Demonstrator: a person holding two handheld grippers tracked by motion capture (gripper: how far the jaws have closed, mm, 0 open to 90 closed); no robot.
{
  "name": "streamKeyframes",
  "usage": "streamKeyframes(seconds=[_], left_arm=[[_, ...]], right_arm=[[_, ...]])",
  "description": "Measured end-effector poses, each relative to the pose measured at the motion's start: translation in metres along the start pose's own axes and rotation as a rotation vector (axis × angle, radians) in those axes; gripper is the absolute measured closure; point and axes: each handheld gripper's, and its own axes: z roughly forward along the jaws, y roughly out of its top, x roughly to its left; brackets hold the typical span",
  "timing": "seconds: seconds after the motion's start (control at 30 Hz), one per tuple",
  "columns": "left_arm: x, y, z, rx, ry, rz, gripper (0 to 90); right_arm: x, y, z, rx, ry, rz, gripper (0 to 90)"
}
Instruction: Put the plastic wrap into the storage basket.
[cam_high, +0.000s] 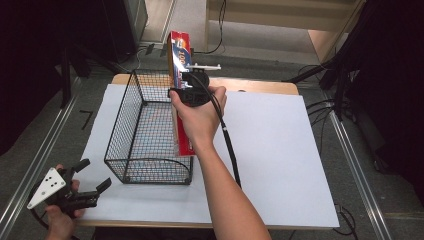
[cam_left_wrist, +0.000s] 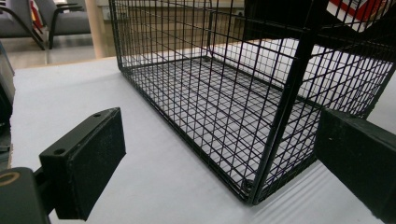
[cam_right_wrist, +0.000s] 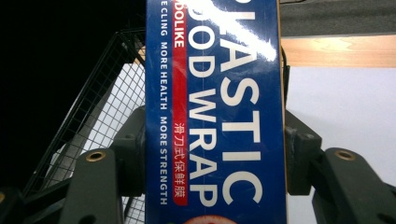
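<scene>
At centre of the high view, the right claw (cam_high: 186, 91) grips the wrap box (cam_high: 181, 55) across its width, holding it upright, tilted along the basket's (cam_high: 131, 95) right wall. Long, light, stiff cardboard with a glossy face, it looks liable to slip or swing, so a mid-length hold seems best. Lower left, over the table (cam_high: 280, 150), the left claw (cam_high: 95, 176) hangs open, holding nothing.

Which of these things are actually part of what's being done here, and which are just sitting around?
In use:
- plastic wrap box, clamped in the right gripper
- wire basket, right beside the box

Just around:
- left gripper, jaws open, idle at the table's near corner
- chairs in the background
</scene>
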Motion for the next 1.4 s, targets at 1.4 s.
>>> streamKeyframes(seconds=[1.4], left_arm=[[-0.001, 0.000, 0.001, -0.001, 0.005, 0.002, 2.5]], right_arm=[[0.007, -0.048, 0.047, 0.055, 0.035, -0.016, 40.5]])
